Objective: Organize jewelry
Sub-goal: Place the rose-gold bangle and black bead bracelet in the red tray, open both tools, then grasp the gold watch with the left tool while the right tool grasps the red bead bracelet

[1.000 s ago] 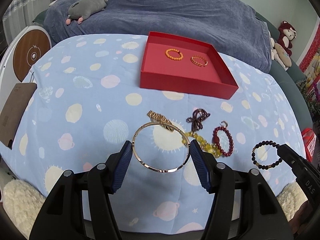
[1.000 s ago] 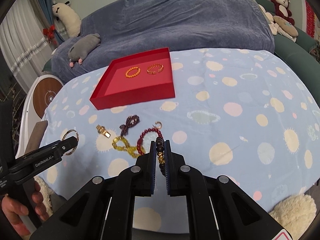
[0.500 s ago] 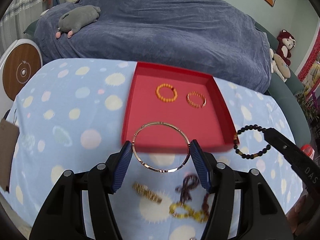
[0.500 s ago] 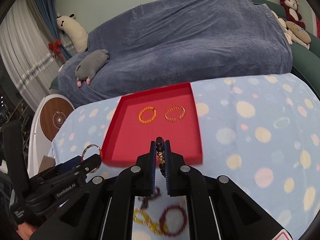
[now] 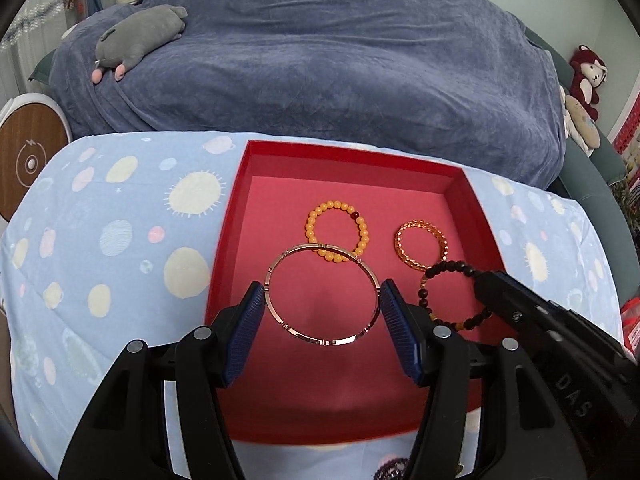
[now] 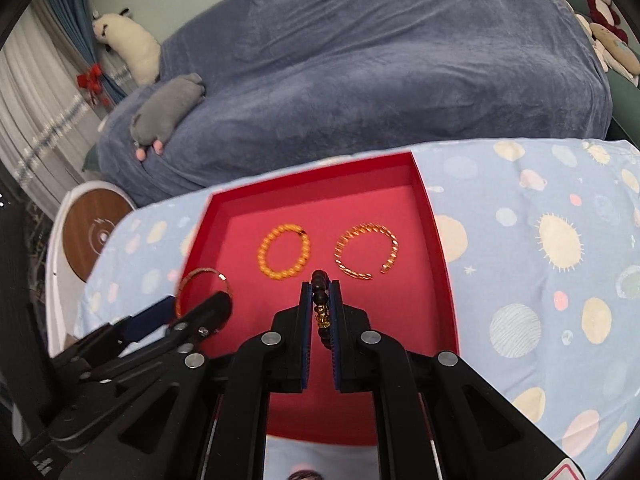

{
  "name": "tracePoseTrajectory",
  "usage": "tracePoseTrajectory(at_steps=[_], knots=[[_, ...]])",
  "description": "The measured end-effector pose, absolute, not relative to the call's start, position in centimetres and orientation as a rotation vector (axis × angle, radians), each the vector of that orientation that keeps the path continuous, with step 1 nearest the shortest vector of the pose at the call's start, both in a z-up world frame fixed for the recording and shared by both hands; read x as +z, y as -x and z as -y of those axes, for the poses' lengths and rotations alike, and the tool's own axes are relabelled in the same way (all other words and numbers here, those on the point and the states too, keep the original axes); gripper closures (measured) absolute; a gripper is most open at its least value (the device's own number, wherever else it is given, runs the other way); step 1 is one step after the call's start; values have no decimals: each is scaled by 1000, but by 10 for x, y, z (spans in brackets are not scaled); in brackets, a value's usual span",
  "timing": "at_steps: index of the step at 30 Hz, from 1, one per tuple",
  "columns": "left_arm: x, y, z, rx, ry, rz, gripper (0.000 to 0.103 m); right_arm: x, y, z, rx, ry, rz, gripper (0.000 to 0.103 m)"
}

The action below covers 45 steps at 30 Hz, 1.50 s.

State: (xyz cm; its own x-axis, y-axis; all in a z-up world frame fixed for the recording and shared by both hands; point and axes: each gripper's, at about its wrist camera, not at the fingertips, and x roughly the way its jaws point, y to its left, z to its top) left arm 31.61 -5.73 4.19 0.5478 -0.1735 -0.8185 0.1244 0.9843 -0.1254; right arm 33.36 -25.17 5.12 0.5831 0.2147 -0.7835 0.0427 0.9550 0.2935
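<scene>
My left gripper [image 5: 322,300] is shut on a thin rose-gold bangle [image 5: 280,316], holding it flat above the red tray [image 5: 460,184]. My right gripper [image 6: 321,292] is shut on a dark bead bracelet [image 6: 320,280] with a gold charm, also over the tray [image 6: 424,184]. The dark bracelet [image 5: 426,280] hangs from the right gripper's tip in the left wrist view. An orange bead bracelet [image 5: 310,224] and a gold chain bracelet [image 5: 442,238] lie on the tray floor. The bangle [image 6: 200,274] also shows in the right wrist view.
The tray sits on a light blue planet-print cloth [image 5: 120,240]. Behind it is a sofa under a blue-grey cover [image 5: 340,60] with a grey plush toy [image 5: 136,36]. A round wooden-topped object [image 5: 28,160] stands at the left.
Both grippers have carried their bracelets forward from the loose jewelry on the cloth to above the red tray. The loose pieces have dropped out of view below.
</scene>
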Motion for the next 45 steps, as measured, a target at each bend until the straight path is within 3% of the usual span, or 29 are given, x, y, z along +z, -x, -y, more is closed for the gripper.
tracePoseTrajectory(at_steps=[2,8,23,45], knots=[[36,-319,58,-171,56,-978,47,45,-335,256,71,-272,-955,85],[36,-312,56,-145,50,-944,36,51,-321,269,39,-237,-909,70],[59,-228,30,-143,97,-940,36,71,-216,283,26,-242,-906,70],[15,-124,-14,-79,144,-1048,36,24,-93,287,-25,-265,-1039,70]])
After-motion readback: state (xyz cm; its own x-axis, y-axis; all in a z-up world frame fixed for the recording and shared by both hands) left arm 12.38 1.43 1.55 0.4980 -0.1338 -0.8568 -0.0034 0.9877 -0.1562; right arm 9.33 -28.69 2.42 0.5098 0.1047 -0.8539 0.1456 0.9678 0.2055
